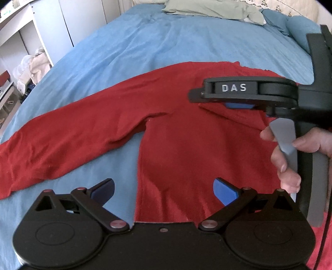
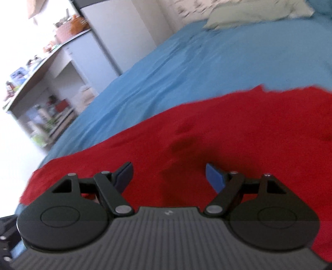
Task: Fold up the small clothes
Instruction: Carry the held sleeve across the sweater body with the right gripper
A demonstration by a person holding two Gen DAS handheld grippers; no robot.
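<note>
A red long-sleeved top [image 1: 186, 145] lies flat on the blue bed sheet [image 1: 145, 45], one sleeve [image 1: 62, 141] stretched out to the left. My left gripper [image 1: 164, 191] is open and empty, low over the top's lower body near its left edge. My right gripper [image 1: 207, 97], held in a hand, shows side-on in the left wrist view at the right, over the upper part of the top. In the right wrist view the right gripper [image 2: 168, 176] is open and empty, just above the red fabric [image 2: 228, 135].
A pale green pillow [image 1: 211, 8] lies at the head of the bed. White shelves with clutter [image 1: 20, 62] stand left of the bed, also seen in the right wrist view [image 2: 41, 93]. Blue sheet spreads beyond the top.
</note>
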